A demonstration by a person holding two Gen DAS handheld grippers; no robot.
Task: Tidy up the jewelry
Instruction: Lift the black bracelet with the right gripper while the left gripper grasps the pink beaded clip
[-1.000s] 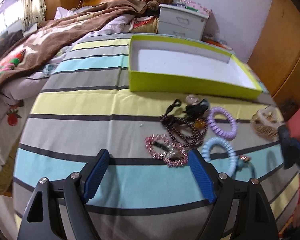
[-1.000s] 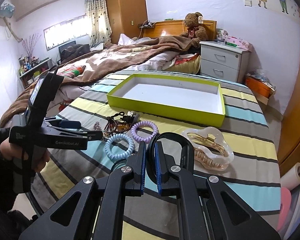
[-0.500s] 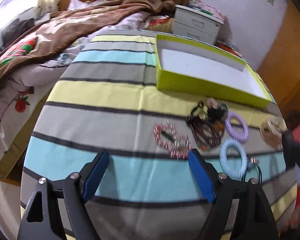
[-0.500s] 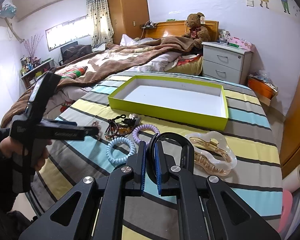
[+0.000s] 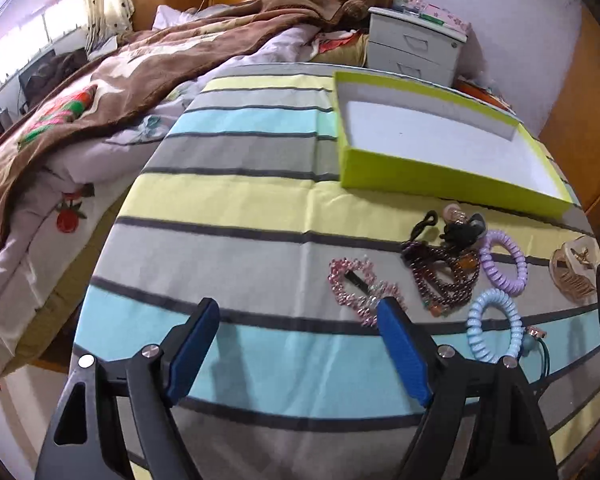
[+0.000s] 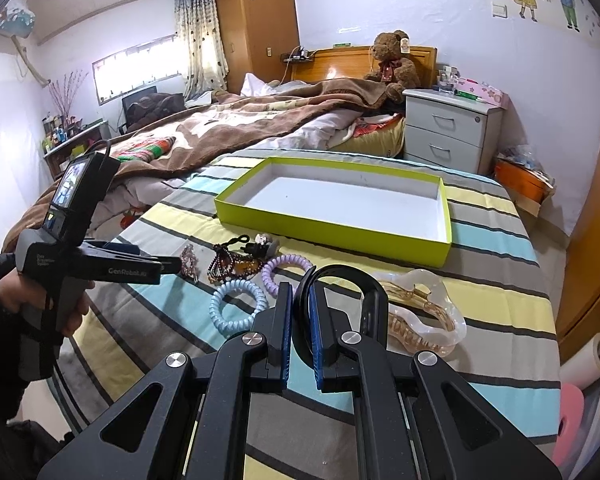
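Swinging leftward, the left claw [image 5: 296, 344] now hovers spread, the pink bead bracelet [image 5: 360, 290] by its right tip, short of the green box [image 5: 440, 176]. Right claw [image 6: 300, 324] pinches a black headband [image 6: 348, 280]. Beads look light, floppy; grab one strand.

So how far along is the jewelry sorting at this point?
Barely started: the green tray holds nothing. In hand: the right gripper is shut on a black headband. The left gripper is open beside the pink bracelet. Left on the striped cover: dark beads, purple and blue coil ties, and the claw clip.
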